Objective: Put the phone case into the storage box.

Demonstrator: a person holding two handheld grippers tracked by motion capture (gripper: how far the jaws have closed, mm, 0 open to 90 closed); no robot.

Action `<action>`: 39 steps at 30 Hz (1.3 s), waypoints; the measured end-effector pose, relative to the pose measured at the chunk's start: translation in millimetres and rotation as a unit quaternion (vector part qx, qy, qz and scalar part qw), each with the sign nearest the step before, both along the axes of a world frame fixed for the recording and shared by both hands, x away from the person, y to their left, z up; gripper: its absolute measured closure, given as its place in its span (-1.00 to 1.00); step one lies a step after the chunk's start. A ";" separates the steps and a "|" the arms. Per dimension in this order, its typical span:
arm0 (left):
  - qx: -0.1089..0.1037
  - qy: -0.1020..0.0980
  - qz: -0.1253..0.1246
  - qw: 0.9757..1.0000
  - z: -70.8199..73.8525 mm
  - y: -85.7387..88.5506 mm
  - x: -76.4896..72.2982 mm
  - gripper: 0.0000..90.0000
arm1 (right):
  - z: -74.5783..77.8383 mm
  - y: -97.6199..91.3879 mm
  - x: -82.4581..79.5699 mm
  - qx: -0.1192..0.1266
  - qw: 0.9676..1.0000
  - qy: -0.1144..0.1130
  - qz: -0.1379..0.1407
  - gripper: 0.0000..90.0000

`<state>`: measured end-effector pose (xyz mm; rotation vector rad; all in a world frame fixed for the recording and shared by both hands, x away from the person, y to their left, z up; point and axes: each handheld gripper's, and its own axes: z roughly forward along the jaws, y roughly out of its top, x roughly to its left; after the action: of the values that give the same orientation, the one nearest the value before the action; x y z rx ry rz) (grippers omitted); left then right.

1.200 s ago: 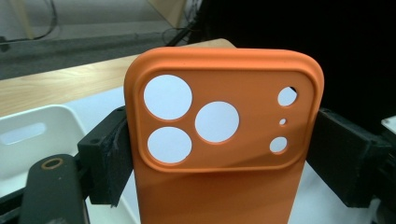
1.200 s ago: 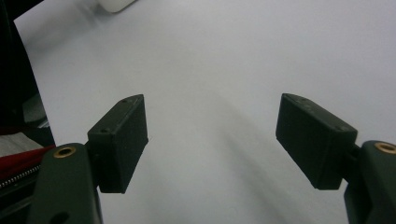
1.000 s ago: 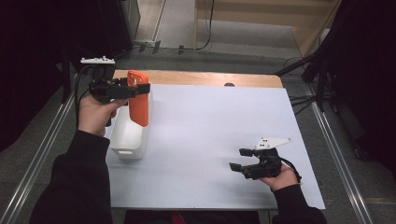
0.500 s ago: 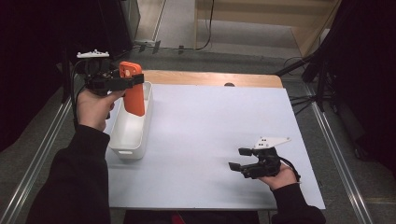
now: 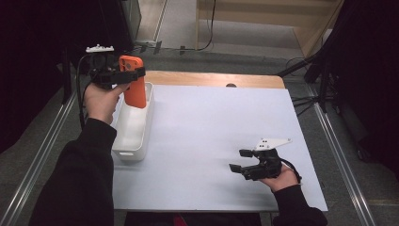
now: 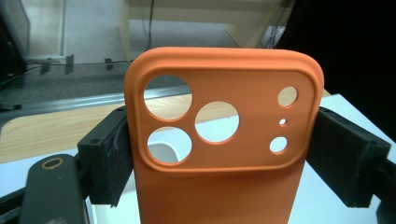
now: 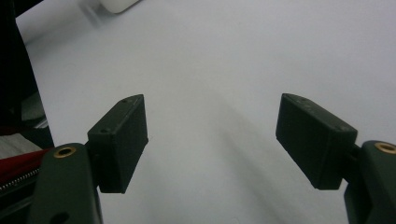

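The left claw (image 5: 126,75) grips an orange phone case (image 5: 132,82) by its two long edges, holding it upright in the air above the far end of a white tray (image 5: 129,141) on the worktop (image 5: 211,117). The right claw (image 5: 241,160) hovers open and empty near the worktop's front right.

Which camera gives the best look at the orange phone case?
The left gripper view: the orange phone case sits close up, camera cutouts sharp, clamped between the left gripper fingers. The high view shows it small, hanging above the white bin. The right gripper view faces the white table.
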<state>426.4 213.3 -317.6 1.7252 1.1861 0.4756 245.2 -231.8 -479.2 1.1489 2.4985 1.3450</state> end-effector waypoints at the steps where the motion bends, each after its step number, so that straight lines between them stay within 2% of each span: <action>1: 0.000 0.001 0.002 1.000 -0.4 -1.2 2.2 -0.64 | 0.1 0.1 0.0 0.001 1.000 -0.002 0.001 -0.47; 4: 0.008 0.000 0.007 1.000 -1.6 -4.7 7.6 -0.64 | 0.6 -0.1 -0.5 0.002 1.000 -0.004 0.001 -0.47; 7: 0.002 -0.007 0.020 1.000 -0.7 -5.2 11.9 -0.64 | 0.7 -0.6 -0.6 0.005 1.000 -0.006 0.000 -0.47; 12: 0.013 -0.017 0.036 0.999 3.0 -8.3 17.9 -0.64 | 0.7 -2.0 -0.7 0.008 1.000 -0.003 -0.002 -0.47; 15: 0.005 -0.024 0.039 0.999 5.1 -6.7 21.1 -0.64 | 0.9 -2.2 -1.3 0.009 1.000 -0.004 -0.004 -0.47; 18: 0.010 -0.018 0.040 0.999 5.1 -7.4 24.7 -0.64 | 1.6 -3.2 -2.1 0.009 1.000 -0.005 -0.006 -0.47; 21: 0.018 -0.021 0.046 0.999 5.2 -9.7 28.0 -0.64 | 1.9 -4.0 -2.1 0.012 1.000 -0.005 -0.011 -0.47; 25: 0.013 -0.013 0.049 0.999 3.1 -9.3 36.6 -0.64 | 1.6 -3.1 -1.6 0.010 1.000 -0.006 -0.007 -0.47; 28: 0.013 -0.021 0.056 0.998 3.0 -8.7 41.5 -0.64 | 1.7 -2.5 -1.8 0.012 1.000 -0.005 -0.006 -0.47; 39: 0.026 -0.025 0.091 0.995 -7.8 -9.4 59.9 -0.64 | 1.6 -5.5 -1.7 0.017 1.000 -0.006 -0.009 -0.47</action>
<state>486.3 203.9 -325.4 1.6468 1.3109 0.6624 243.5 -237.3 -477.6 1.1653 2.4602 1.3903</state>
